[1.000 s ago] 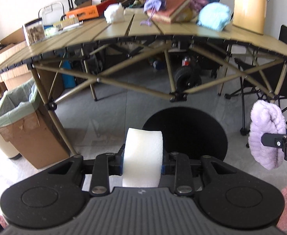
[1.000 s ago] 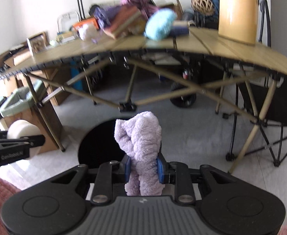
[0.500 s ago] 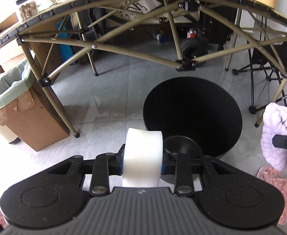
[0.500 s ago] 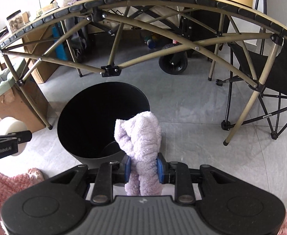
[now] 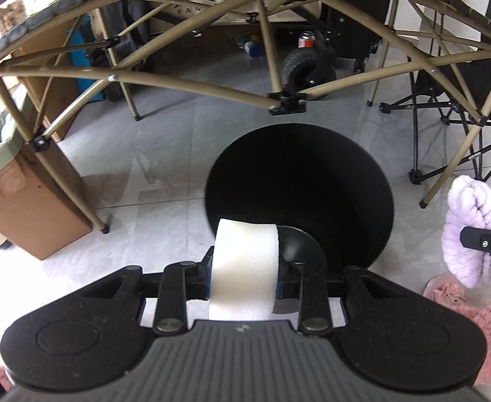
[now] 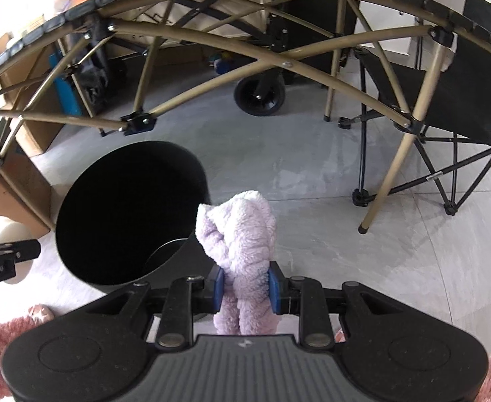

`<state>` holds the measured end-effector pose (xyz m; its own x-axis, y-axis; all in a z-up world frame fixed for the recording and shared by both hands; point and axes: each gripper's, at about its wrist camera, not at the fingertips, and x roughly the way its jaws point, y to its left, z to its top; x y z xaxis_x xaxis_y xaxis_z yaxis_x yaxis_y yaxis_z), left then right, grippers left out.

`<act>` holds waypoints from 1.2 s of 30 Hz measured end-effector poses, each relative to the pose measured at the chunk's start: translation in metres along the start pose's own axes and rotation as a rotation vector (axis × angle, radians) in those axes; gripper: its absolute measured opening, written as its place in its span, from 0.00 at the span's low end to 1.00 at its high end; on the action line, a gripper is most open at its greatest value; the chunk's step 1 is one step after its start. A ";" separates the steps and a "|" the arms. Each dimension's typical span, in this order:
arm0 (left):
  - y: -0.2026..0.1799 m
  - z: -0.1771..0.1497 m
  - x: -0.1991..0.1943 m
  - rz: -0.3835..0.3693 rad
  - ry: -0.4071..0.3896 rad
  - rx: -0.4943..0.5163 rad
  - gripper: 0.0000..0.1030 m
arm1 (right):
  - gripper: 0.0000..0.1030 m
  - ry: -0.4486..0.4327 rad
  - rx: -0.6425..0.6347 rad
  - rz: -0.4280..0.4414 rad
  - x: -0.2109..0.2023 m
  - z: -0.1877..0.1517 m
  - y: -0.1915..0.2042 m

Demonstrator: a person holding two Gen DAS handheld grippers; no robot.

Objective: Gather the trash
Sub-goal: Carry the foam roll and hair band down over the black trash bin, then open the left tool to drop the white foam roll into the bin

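Observation:
My left gripper (image 5: 244,278) is shut on a white foam roll (image 5: 245,268), held just short of the near rim of a round black bin (image 5: 299,174) on the floor. My right gripper (image 6: 244,288) is shut on a fluffy lilac cloth (image 6: 238,238) that stands up between its blue pads, to the right of the same black bin (image 6: 128,211). In the left wrist view the lilac cloth (image 5: 469,231) and right gripper hang at the far right; in the right wrist view the foam roll (image 6: 2,231) shows at the far left. The bin's inside is dark.
A folding table's tan frame (image 5: 278,100) arches over the bin. A cardboard box with a green liner (image 5: 7,184) stands at the left. A black folding chair (image 6: 446,100) stands on the right, a cart wheel (image 6: 258,95) behind. Pink fluffy fabric (image 5: 479,308) lies at the lower edges.
Both grippers have sunk and tilted downward toward the black bin, which now looks larger and nearer. The tabletop and its clutter have slid out of view. Both grips are unchanged.

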<state>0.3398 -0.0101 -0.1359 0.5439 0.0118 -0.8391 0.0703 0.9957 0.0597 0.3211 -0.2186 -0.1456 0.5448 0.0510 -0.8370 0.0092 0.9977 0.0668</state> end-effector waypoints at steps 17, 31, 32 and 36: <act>-0.040 0.047 0.047 -0.067 0.087 -0.010 0.29 | 0.25 0.003 0.092 -0.031 0.017 0.020 -0.017; -0.046 0.066 0.087 -0.077 0.235 -0.101 0.29 | 0.25 0.028 0.116 -0.056 0.032 0.026 -0.022; -0.045 0.067 0.089 -0.080 0.238 -0.105 0.29 | 0.25 0.029 0.117 -0.055 0.033 0.026 -0.022; -0.046 0.067 0.092 -0.078 0.245 -0.113 0.29 | 0.25 0.025 0.116 -0.053 0.034 0.027 -0.023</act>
<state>0.4430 -0.0609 -0.1793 0.3208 -0.0576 -0.9454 0.0034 0.9982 -0.0597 0.3616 -0.2409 -0.1610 0.5196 0.0008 -0.8544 0.1353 0.9873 0.0832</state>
